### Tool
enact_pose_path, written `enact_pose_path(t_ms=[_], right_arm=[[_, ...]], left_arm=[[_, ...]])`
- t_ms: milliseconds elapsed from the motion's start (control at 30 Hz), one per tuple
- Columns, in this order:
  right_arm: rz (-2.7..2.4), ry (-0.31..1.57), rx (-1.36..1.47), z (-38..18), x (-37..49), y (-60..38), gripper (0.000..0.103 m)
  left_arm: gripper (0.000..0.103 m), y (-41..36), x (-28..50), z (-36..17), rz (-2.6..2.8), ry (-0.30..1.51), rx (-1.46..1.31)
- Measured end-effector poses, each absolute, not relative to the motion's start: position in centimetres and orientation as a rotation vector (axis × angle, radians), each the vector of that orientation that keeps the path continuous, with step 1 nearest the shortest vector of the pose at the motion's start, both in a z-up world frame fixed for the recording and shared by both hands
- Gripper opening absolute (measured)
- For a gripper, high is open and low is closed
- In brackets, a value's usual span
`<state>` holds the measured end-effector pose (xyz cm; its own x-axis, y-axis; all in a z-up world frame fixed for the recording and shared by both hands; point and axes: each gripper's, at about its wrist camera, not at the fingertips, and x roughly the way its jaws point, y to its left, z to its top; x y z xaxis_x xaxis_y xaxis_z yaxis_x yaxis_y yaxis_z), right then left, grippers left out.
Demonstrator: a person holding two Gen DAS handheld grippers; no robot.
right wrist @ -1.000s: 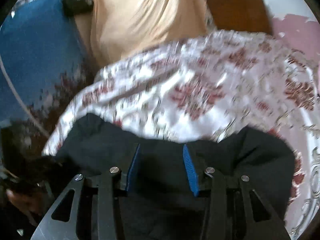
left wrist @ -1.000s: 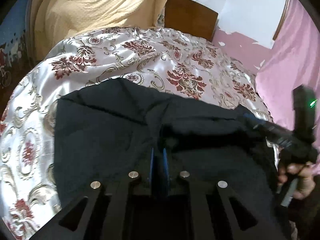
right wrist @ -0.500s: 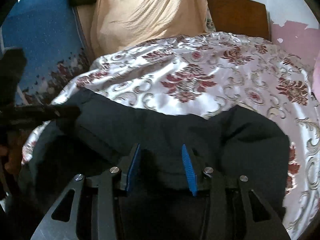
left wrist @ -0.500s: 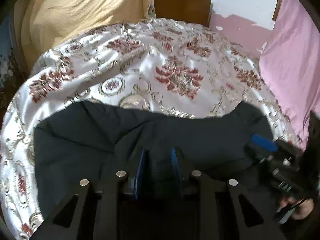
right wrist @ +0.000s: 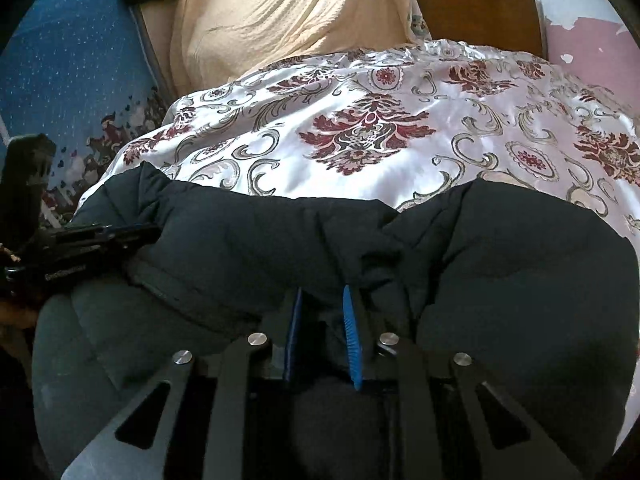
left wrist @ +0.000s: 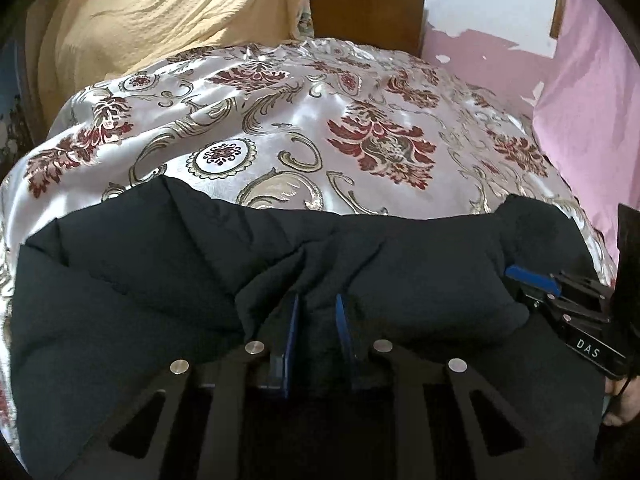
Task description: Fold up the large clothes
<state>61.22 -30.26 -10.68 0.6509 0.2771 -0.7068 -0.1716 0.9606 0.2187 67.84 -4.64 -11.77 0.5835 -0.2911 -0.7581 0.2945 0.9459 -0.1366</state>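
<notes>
A large dark navy padded jacket (left wrist: 160, 280) lies bunched along the near edge of the bed; it also fills the lower half of the right wrist view (right wrist: 500, 260). My left gripper (left wrist: 316, 300) is shut on a fold of the jacket near its middle. My right gripper (right wrist: 322, 294) is shut on another fold of the jacket. The right gripper also shows at the right edge of the left wrist view (left wrist: 532, 276). The left gripper shows at the left edge of the right wrist view (right wrist: 120, 232).
The bed has a shiny white cover with red floral patterns (left wrist: 320, 120). A beige blanket (left wrist: 160, 12) hangs at the back left, beside a brown wooden headboard (left wrist: 364, 12). A pink curtain (left wrist: 592, 100) is on the right. A blue cloth (right wrist: 72, 60) is on the left.
Both grippers have dropped toward the near edge with the jacket, so more bedcover shows. The right gripper's jaws have narrowed onto a fold. The left jaws stand slightly wider around thicker fabric.
</notes>
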Motion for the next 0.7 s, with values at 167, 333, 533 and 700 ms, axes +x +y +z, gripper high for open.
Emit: enact_pose_path(t_ms=[167,333,533,700], right_arm=[[0.244,0.794,0.150,-11.0,61.2,-30.2,0.014],[0.252,0.737,0.155,-10.0,59.6,-30.2,0.019],[0.213,0.710,0.160,-7.8,57.0,-30.4,0.051],[0.172,0.684,0.184,-5.2,53.6,-29.8,0.052]], left_arm=[[0.019,-4.2,66.7,-11.8,-0.341,0.813,-0.031],[0.020,-3.5,65.4,-10.8,-0.327,0.774,-0.063],[0.074,-2.4,62.2,-8.2,-0.251,0.756,-0.172],[0.076,-2.0,58.1,-6.1,-0.204,0.744,-0.209]])
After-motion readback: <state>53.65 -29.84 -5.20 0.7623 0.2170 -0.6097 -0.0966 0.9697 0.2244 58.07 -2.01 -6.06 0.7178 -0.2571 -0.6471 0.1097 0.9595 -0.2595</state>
